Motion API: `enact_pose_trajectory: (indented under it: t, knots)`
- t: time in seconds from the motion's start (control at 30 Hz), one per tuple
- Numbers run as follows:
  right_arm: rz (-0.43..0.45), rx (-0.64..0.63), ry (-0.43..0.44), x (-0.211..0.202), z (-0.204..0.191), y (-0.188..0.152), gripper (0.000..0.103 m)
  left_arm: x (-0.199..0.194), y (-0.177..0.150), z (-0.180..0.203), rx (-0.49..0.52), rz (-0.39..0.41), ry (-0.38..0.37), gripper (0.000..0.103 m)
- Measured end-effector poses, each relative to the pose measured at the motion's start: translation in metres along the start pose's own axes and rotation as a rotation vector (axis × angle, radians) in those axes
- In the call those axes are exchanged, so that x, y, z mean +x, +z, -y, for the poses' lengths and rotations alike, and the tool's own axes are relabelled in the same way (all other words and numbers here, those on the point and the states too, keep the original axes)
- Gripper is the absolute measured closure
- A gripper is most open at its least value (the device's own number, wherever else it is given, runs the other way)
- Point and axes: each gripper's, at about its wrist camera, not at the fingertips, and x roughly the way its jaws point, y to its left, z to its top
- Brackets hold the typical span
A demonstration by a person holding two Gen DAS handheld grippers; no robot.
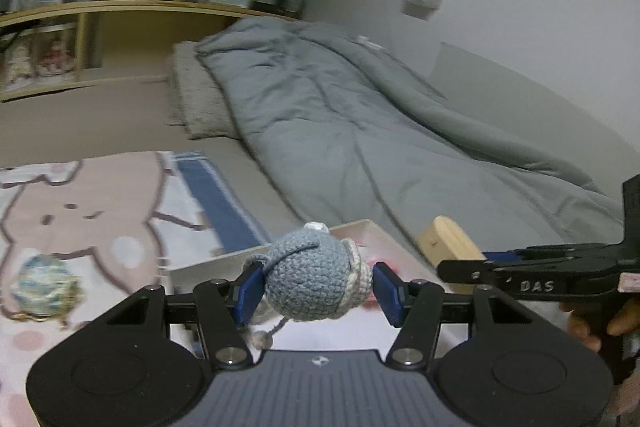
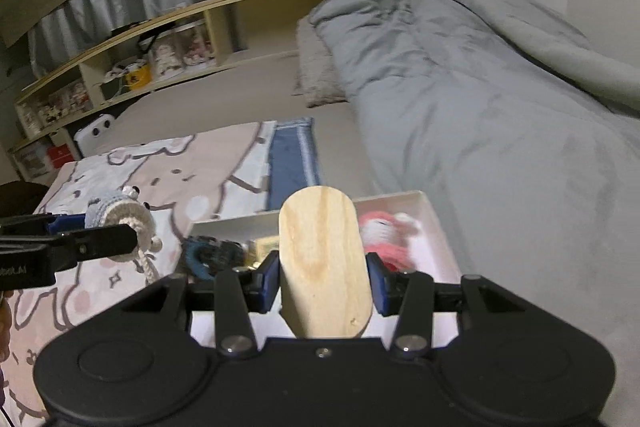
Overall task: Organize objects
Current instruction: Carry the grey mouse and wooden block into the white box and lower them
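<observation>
My left gripper [image 1: 316,291] is shut on a blue-grey crocheted toy [image 1: 308,275] with a cream rim, held above the white box [image 1: 360,229]. The toy also shows in the right wrist view [image 2: 120,217]. My right gripper [image 2: 322,281] is shut on a rounded wooden block [image 2: 324,259], held over the white box [image 2: 434,215]. The block shows at the right of the left wrist view [image 1: 448,241]. Inside the box lie a pink and white crocheted toy [image 2: 386,231], a dark teal crocheted item [image 2: 212,255] and a small wooden piece [image 2: 266,247].
The box sits on a bed with a cartoon-print blanket [image 1: 80,203]. A yarn ball [image 1: 44,281] lies on that blanket. A grey duvet [image 1: 360,115] covers the right side. A wooden shelf [image 2: 120,67] with small items runs along the far side.
</observation>
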Motion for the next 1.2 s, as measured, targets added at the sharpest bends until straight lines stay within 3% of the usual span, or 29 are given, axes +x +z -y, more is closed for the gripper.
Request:
enact_pose_trajectory:
  t: [0.23, 0.33, 0.47, 0.53, 0.67, 0.87, 1.2]
  knots:
    - [-0.038, 0.034, -0.034, 0.004, 0.04, -0.023, 0.057, 0.036, -0.011, 0.043, 0.017, -0.029, -0.081, 0.044]
    - [-0.058, 0.035, -0.051, 0.009, 0.052, -0.034, 0.057, 0.05, -0.016, 0.053, 0.06, -0.041, -0.046, 0.044]
    - [-0.077, 0.029, -0.054, 0.019, 0.064, -0.045, 0.057, 0.065, -0.02, 0.052, 0.141, -0.025, 0.059, 0.044]
    - [-0.082, 0.018, -0.049, 0.024, 0.066, -0.048, 0.057, 0.073, -0.021, 0.046, 0.137, -0.02, 0.066, 0.044]
    - [-0.094, 0.002, -0.035, 0.034, 0.066, -0.053, 0.057, 0.098, -0.034, 0.037, 0.093, -0.069, -0.018, 0.044]
    - [-0.115, -0.026, -0.018, 0.051, 0.066, -0.054, 0.058, 0.12, -0.057, 0.044, 0.119, -0.18, -0.183, 0.044]
    - [-0.163, -0.051, -0.026, 0.063, 0.064, -0.058, 0.058, 0.141, -0.071, 0.071, 0.301, -0.323, -0.243, 0.044]
